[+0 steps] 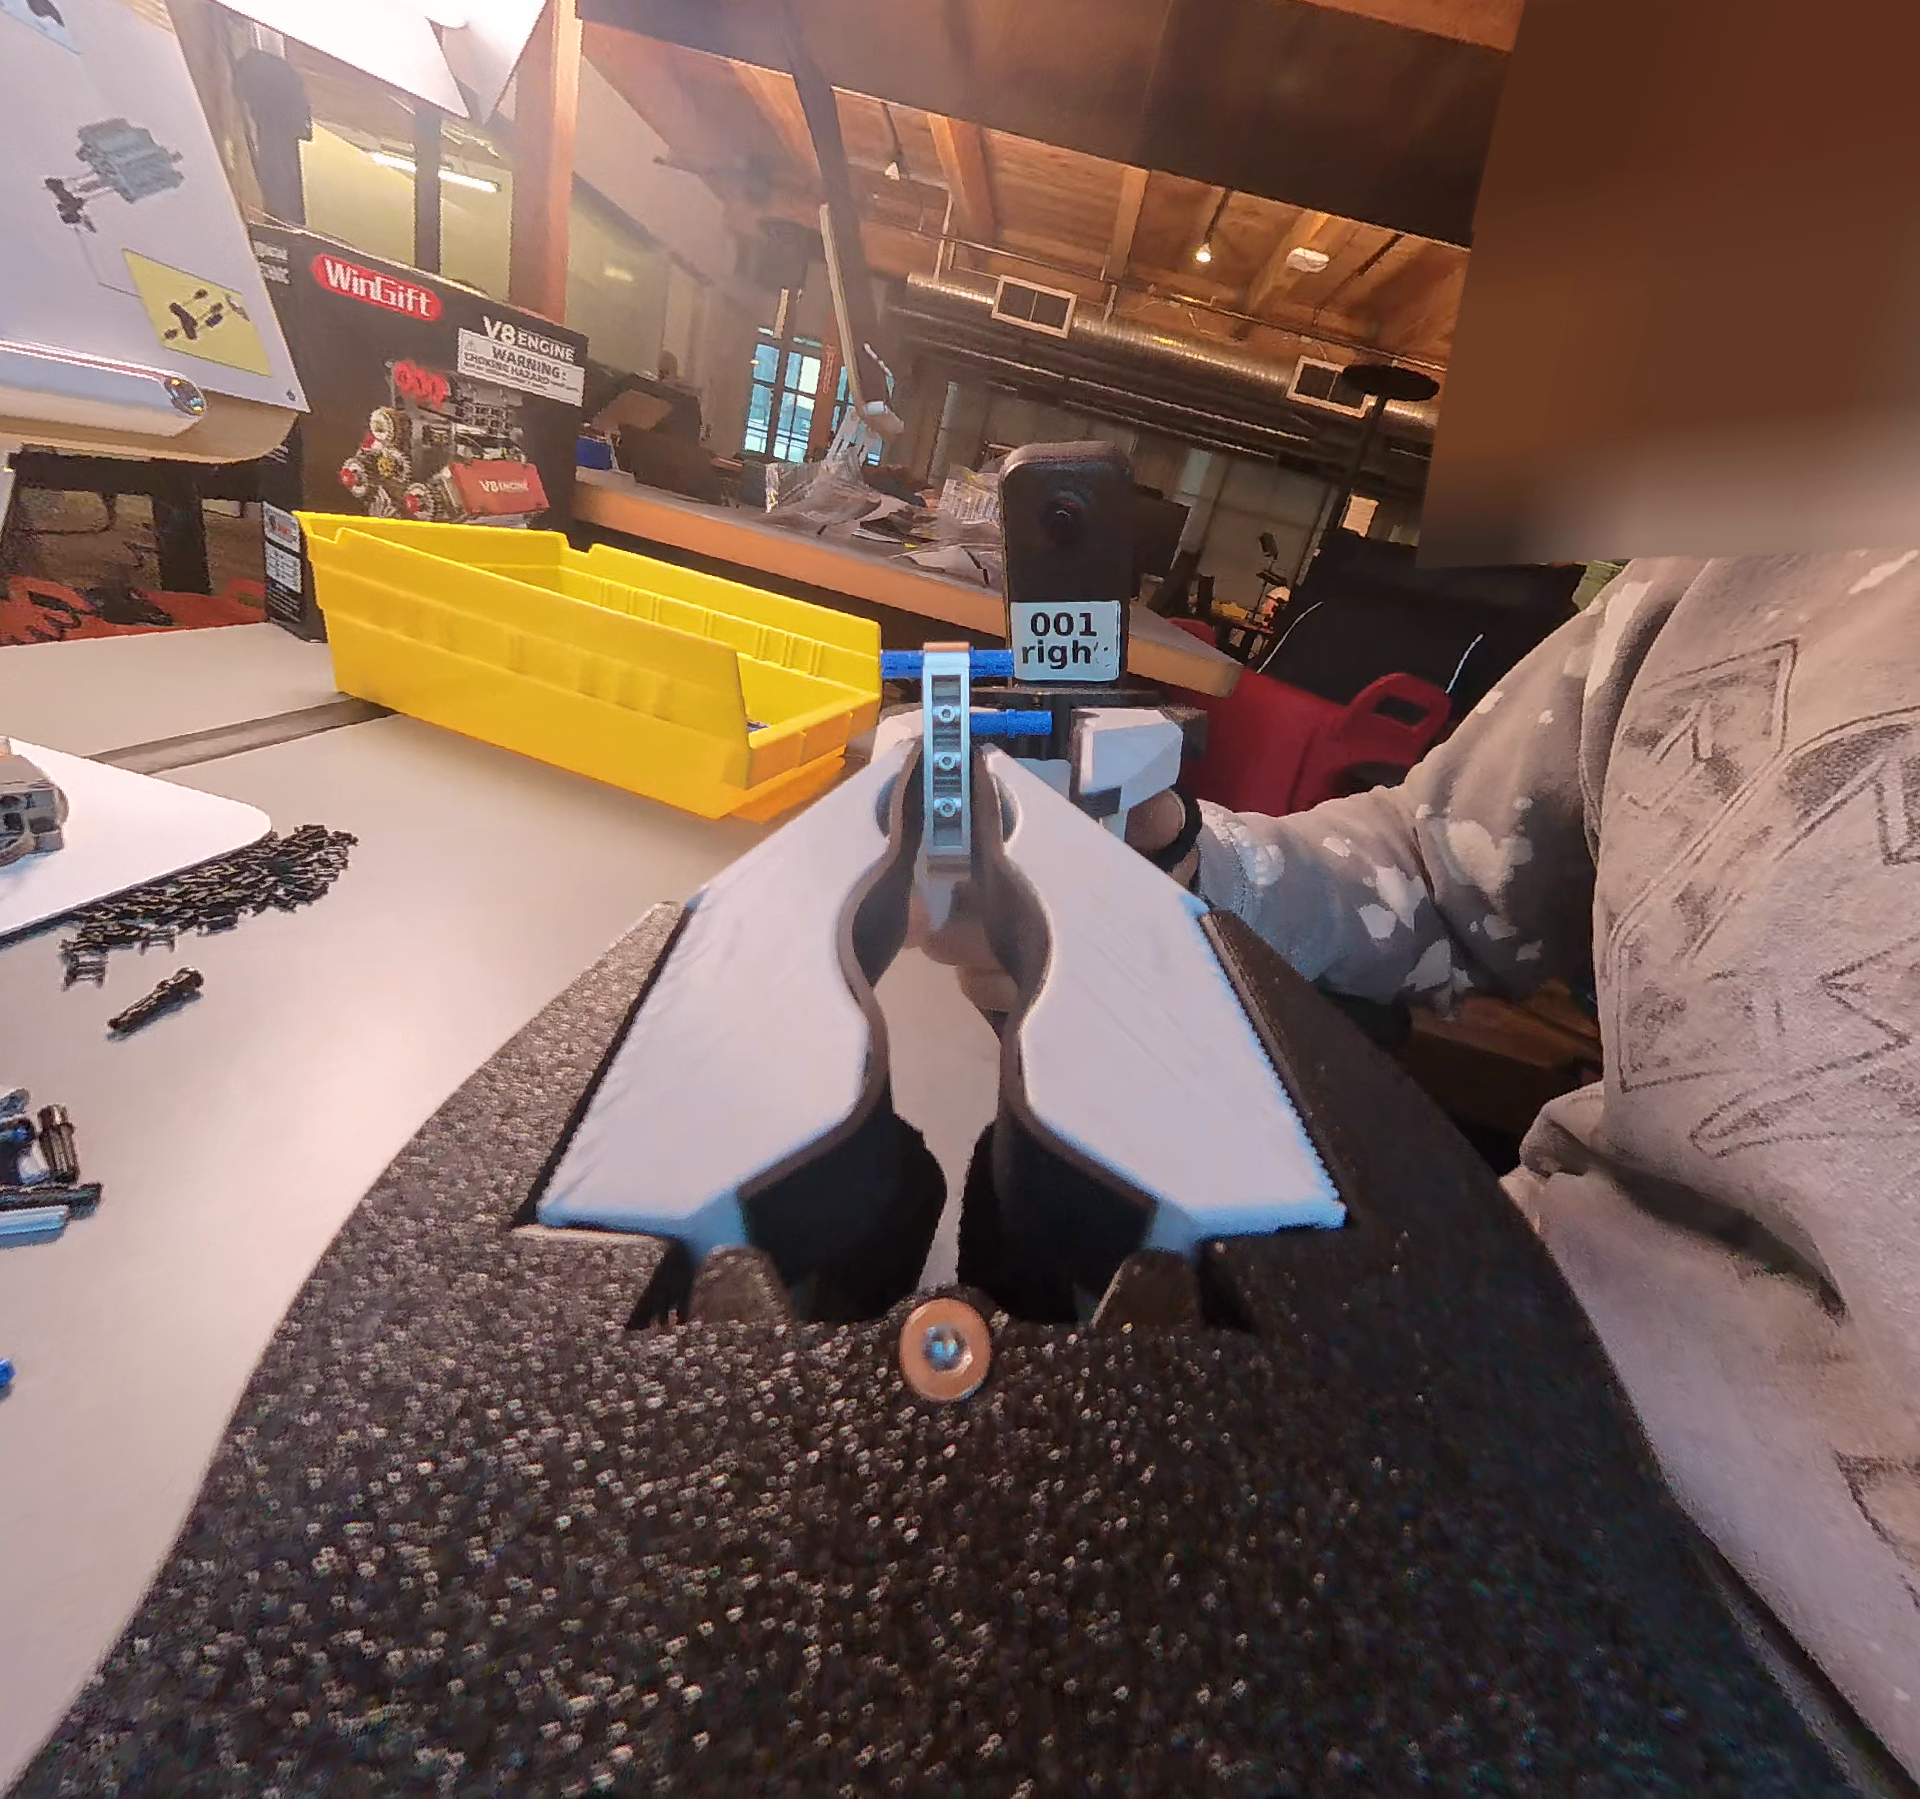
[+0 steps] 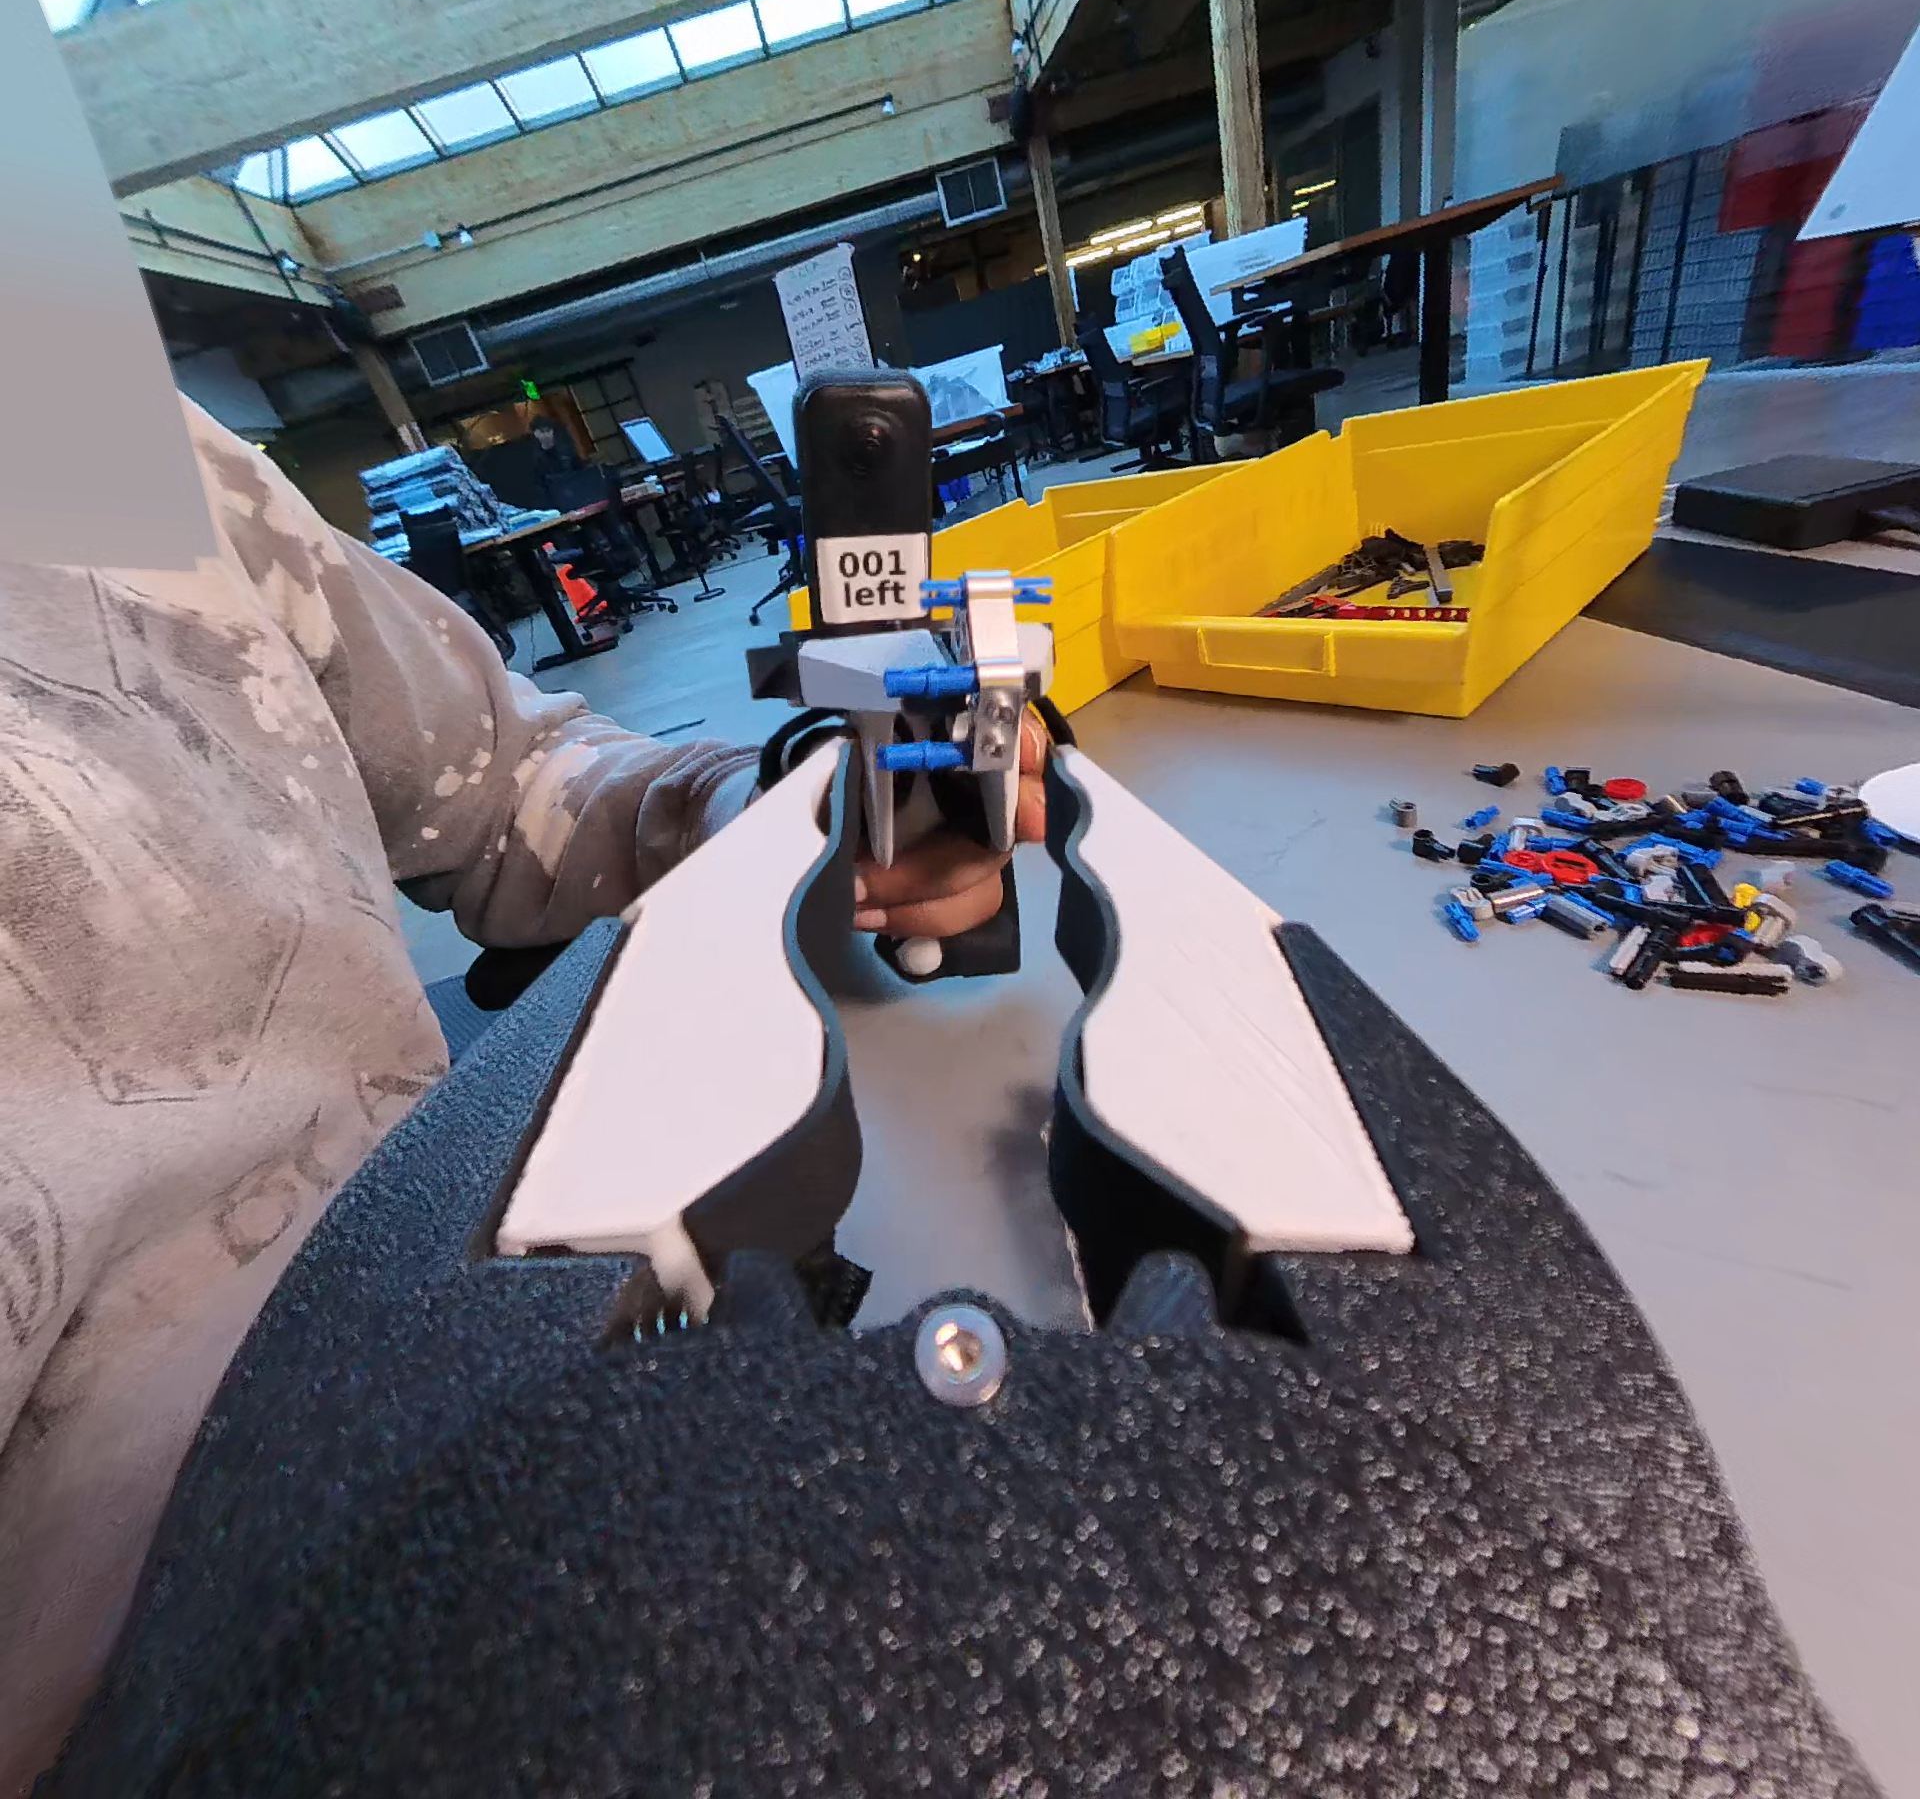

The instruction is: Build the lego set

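While the left wrist view looks along the left gripper [image 1: 948, 814], its jaws are closed on a grey beam [image 1: 947, 762] with blue pins [image 1: 1003, 726], held upright above the bench [image 1: 447, 876] near a yellow bin [image 1: 540, 648]. A printed box [image 1: 436, 419] stands behind. From the right wrist view, the right gripper [image 2: 940, 814] has its jaws apart and empty, just before that beam; loose parts [image 2: 1662, 876] lie aside.

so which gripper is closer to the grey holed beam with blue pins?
Left. The left gripper is shut on the grey holed beam with blue pins, holding it upright. The right gripper is open, facing the beam from just short of it.
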The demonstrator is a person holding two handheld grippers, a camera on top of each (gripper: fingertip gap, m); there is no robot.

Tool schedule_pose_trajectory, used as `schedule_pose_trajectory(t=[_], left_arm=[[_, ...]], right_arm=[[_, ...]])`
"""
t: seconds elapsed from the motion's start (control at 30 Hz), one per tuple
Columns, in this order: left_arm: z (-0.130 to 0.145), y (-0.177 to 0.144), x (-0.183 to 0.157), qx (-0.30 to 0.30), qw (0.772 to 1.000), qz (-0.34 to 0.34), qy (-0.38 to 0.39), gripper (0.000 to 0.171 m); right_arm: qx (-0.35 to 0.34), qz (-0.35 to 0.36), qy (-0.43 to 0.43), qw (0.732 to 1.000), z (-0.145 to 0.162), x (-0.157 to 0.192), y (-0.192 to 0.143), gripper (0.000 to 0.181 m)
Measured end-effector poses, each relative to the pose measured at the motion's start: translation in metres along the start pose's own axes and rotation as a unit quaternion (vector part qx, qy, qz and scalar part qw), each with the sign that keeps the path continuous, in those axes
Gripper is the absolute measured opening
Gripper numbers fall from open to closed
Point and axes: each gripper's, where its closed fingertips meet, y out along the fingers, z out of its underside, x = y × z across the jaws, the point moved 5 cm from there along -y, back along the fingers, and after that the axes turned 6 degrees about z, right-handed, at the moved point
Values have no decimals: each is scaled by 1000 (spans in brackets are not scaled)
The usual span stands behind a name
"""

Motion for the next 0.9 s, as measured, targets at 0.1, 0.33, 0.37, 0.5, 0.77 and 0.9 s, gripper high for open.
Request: schedule_pose_trajectory(t=[0.1, 0.33, 0.37, 0.5, 0.77, 0.9], left_arm=[[2, 4, -3, -5, 1000, -1, 6, 6], [13, 4, -3, 56, 998, 15, 4, 8], [15, 3, -1, 68, 998, 8, 15, 7], [15, 4, -3, 68, 997, 16, 19, 7], [19, 4, -6, 112, 992, 15, 49, 6], [20, 1, -1, 125, 991, 4, 39, 6]], right_arm=[[-11, -3, 8, 1000, -3, 2, 1, 23], [50, -10, -50, 997, -5, -8, -18, 6], [55, 6, -75, 996, -4, -9, -20, 6], [47, 7, -79, 996, -4, -6, -18, 7], [59, -7, -81, 995, 2, -3, -16, 9], [78, -20, -82, 993, 5, -2, -17, 26]])
